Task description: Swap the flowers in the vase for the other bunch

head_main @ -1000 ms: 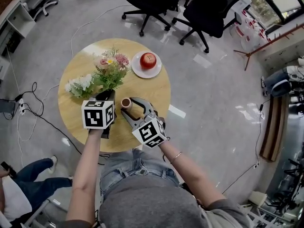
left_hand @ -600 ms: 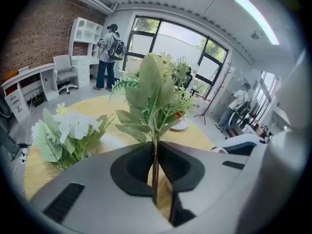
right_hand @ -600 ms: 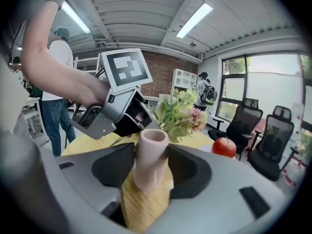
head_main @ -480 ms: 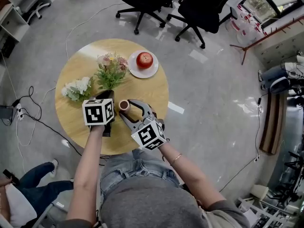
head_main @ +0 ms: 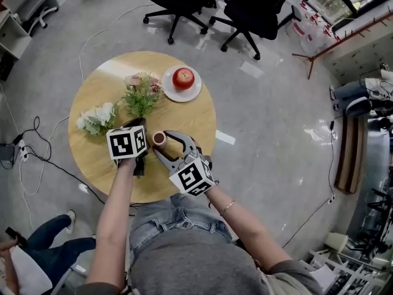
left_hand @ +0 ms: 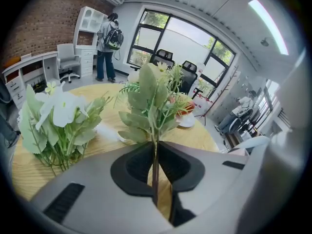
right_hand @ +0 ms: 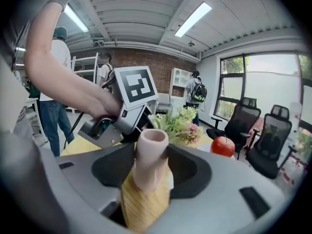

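Observation:
My left gripper [head_main: 140, 126] is shut on the thin stems of a pink-and-green bunch [head_main: 142, 94], whose blooms reach over the round wooden table [head_main: 190, 123] toward the plate. In the left gripper view the stem runs between the shut jaws [left_hand: 155, 165] up to the leaves [left_hand: 153, 94]. A white bunch [head_main: 95, 117] lies on the table to the left, also seen as white flowers [left_hand: 58, 113]. My right gripper [head_main: 164, 142] is shut on a small pink vase [head_main: 159, 138]. The vase [right_hand: 151, 152] stands upright between the pads, its mouth empty.
A white plate [head_main: 169, 90] with a red apple [head_main: 183, 77] sits at the table's far side. Black office chairs [head_main: 258, 5] stand beyond the table. A person's legs [head_main: 43, 257] are at the lower left, and cables [head_main: 37, 146] trail on the floor.
My left gripper has sunk a little toward the table with the pink bunch still in it. The right gripper and the vase have stayed put.

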`<action>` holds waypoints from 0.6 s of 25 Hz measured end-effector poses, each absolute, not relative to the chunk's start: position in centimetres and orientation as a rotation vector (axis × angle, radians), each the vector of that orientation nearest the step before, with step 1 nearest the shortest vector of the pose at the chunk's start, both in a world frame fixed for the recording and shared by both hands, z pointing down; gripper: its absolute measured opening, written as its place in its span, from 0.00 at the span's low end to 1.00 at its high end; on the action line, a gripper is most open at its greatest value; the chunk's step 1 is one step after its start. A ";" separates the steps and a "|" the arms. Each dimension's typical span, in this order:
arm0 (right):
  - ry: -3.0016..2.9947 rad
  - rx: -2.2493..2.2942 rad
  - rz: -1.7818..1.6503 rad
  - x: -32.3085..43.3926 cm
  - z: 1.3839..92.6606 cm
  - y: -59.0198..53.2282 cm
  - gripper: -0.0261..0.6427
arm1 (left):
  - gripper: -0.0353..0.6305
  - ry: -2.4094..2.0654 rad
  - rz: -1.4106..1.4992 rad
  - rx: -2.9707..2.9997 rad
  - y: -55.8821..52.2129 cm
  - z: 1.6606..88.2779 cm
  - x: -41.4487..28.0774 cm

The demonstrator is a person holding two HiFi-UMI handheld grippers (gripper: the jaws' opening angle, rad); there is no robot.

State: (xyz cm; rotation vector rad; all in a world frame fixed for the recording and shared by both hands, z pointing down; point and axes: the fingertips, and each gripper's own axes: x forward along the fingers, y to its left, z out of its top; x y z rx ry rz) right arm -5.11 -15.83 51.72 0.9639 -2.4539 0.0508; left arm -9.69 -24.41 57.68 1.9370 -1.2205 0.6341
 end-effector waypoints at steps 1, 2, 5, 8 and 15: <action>-2.453 0.965 0.052 -5.1 51.7 -15.8 0.37 | 0.12 -1.217 0.632 1.932 -24.4 57.8 -9.7; -2.451 0.966 0.053 -5.1 51.7 -15.8 0.37 | 0.12 -1.213 0.628 1.927 -24.4 58.0 -9.7; -2.449 0.969 0.054 -5.0 51.7 -15.6 0.37 | 0.13 -1.199 0.611 1.914 -24.2 58.3 -9.5; -2.447 0.974 0.054 -5.0 51.7 -15.8 0.37 | 0.13 -1.194 0.611 1.912 -24.4 58.5 -9.5; -2.446 0.982 0.056 -5.0 51.5 -15.8 0.37 | 0.16 -1.197 0.622 1.917 -24.3 58.5 -9.4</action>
